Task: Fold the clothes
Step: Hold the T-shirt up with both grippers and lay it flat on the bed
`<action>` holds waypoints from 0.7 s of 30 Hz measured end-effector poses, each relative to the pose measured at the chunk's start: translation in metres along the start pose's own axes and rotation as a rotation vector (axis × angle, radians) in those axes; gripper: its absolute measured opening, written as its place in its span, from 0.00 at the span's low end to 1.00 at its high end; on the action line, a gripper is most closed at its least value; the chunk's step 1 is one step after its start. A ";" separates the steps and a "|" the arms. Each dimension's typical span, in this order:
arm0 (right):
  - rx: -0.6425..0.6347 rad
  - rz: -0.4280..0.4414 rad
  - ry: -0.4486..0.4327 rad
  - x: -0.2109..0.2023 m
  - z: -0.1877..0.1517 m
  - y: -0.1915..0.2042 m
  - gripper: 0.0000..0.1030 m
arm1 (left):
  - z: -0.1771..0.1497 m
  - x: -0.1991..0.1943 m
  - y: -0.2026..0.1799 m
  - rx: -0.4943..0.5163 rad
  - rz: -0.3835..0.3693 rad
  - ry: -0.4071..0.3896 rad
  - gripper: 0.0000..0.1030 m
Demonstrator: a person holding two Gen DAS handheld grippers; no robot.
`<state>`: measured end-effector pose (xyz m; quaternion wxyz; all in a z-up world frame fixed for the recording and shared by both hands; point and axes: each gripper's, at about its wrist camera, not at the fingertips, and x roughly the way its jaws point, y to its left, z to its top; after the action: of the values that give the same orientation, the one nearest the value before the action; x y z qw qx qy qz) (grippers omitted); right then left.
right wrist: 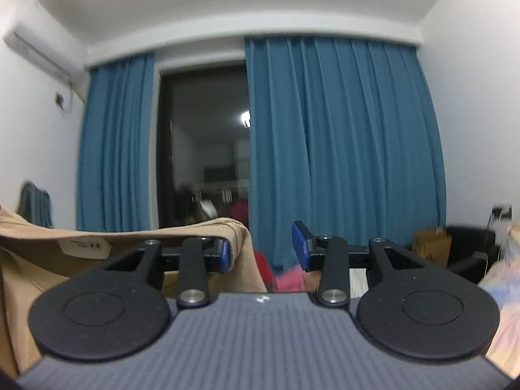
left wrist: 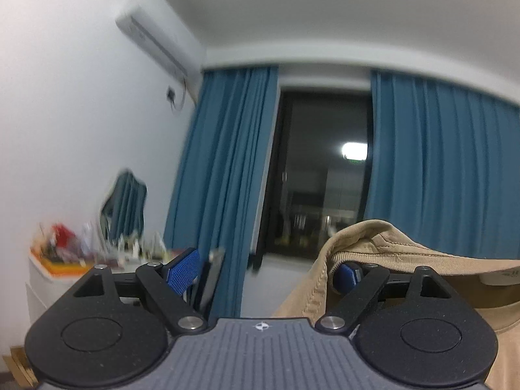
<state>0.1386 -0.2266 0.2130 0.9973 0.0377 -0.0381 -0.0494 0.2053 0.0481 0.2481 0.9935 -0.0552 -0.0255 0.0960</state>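
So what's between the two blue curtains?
A dark window fills the gap between the blue curtains, clearest in the right wrist view; a ceiling light reflects in the glass.

A tan shirt (left wrist: pixel 406 260) drapes over the left tool's (left wrist: pixel 266 274) blue-padded black fingers (left wrist: pixel 182 271), its collar ribbed. Ahead hang teal-blue curtains (right wrist: pixel 341 146) framing a dark window (right wrist: pixel 204 149), between white walls (left wrist: pixel 81 130). Red and pink fabric (right wrist: pixel 282 279) lies beyond the right tool (right wrist: pixel 265 250).

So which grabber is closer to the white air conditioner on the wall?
Left, judging by how large it looks. The air conditioner looms up-left of the left gripper. From the right gripper it sits small at the far left, farther off.
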 end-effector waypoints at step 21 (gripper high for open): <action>0.040 0.014 0.655 0.246 -0.347 -0.029 0.56 | -0.389 0.253 -0.040 0.231 -0.006 0.662 0.86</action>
<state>0.4078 -0.2553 -0.1160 0.9560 0.0710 0.2834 -0.0270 0.4851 0.0171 -0.1228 0.9479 0.0294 0.3087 0.0722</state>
